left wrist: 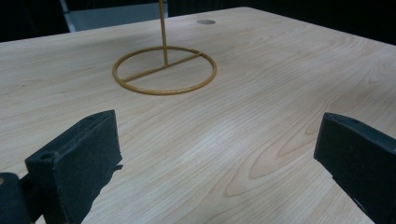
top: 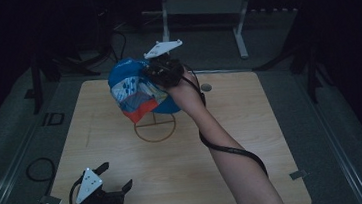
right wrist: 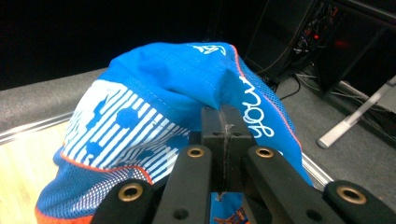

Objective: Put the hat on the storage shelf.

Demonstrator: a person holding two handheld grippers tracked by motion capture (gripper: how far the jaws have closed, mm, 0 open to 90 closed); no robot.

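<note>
A blue cap (top: 135, 89) with white stripes and an orange brim edge hangs over the gold wire stand (top: 155, 128) at the table's middle. My right gripper (top: 158, 71) is shut on the cap's blue fabric (right wrist: 187, 88); in the right gripper view its jaws stand pressed together with cloth pinched between them (right wrist: 225, 122). The stand's ring base and thin post (left wrist: 164, 70) lie ahead of my left gripper (left wrist: 219, 154), whose jaws stand wide apart with bare wood between them. That left gripper (top: 114, 181) rests low near the table's front left corner.
The wooden table (top: 253, 140) has a small round hole (top: 206, 87) at its far right. A cable (top: 234, 149) trails along the right forearm. Grey floor, a rail and a metal frame leg (top: 238, 31) lie beyond the table.
</note>
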